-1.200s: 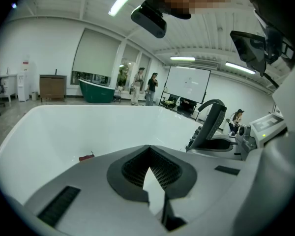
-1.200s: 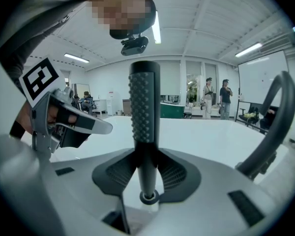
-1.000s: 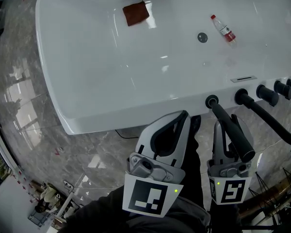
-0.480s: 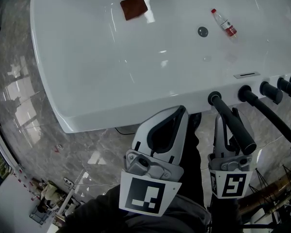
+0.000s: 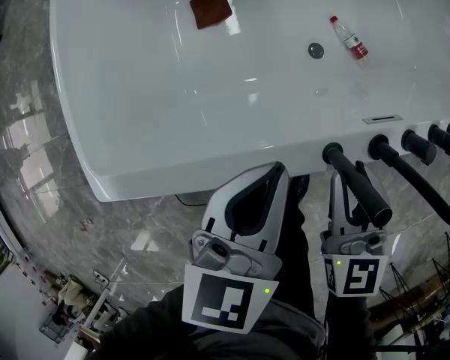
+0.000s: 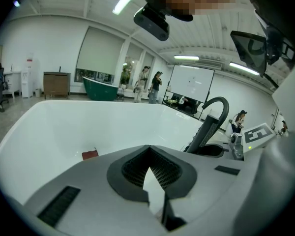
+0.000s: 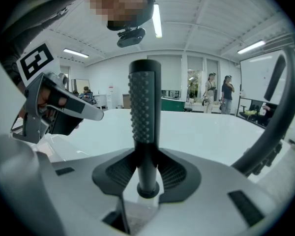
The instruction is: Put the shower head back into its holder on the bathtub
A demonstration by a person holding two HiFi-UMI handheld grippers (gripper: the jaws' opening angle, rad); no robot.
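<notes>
Shower head (image 5: 364, 195) is clamped in the right gripper (image 5: 347, 188). Its fingers are squeezed onto the smooth black handle, just below the bumpy grip section you can see in the right gripper view. The far end of the handle sits right at the round holder (image 5: 331, 154) on the rim of the white bathtub (image 5: 172, 103), though I can't tell if it's properly seated. A black hose (image 5: 429, 193) curves off to the right, past the knobs (image 5: 418, 145). The left gripper (image 5: 274, 177) is just beside the right one, over the marble floor (image 5: 45, 163) at the tub's edge, fingers pressed together with nothing in them. Inside the tub there's a brown cloth (image 5: 211, 10) and a small plastic bottle (image 5: 348, 40), well apart, with the drain (image 5: 316, 50) near the bottle.
</notes>
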